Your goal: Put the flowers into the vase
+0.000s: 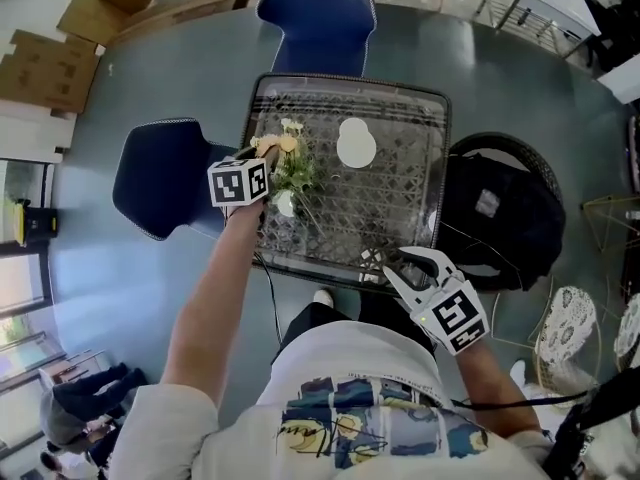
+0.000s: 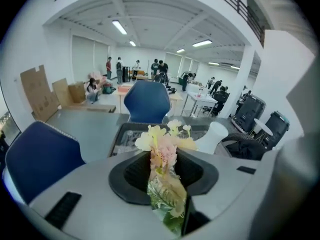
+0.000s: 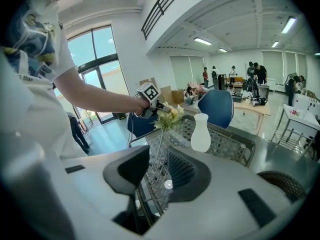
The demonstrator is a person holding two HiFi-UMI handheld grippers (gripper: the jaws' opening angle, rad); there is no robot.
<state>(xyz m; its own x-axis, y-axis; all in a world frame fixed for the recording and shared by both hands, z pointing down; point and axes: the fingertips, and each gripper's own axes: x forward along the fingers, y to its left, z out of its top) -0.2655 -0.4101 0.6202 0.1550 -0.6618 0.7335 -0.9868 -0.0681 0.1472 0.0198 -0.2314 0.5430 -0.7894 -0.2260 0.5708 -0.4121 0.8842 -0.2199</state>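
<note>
The flowers (image 1: 291,164), a small bunch of pale yellow and pink artificial blooms with green leaves, are hanging over the glass-topped metal lattice table (image 1: 437,183), near the upright white bulbous vase (image 1: 356,143). The left gripper (image 2: 162,170) is clamping them just under the blooms, with the long stem trailing below. The right gripper (image 3: 156,176) is hovering at the table's near edge, jaws apart and empty. Gripped that high, the loose stem is likely swaying; it could miss the narrow neck or tip the unsteadied vase.

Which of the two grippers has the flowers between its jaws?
The left gripper: its jaws are shut on the flowers. The right gripper has its jaws open, with nothing held.
</note>
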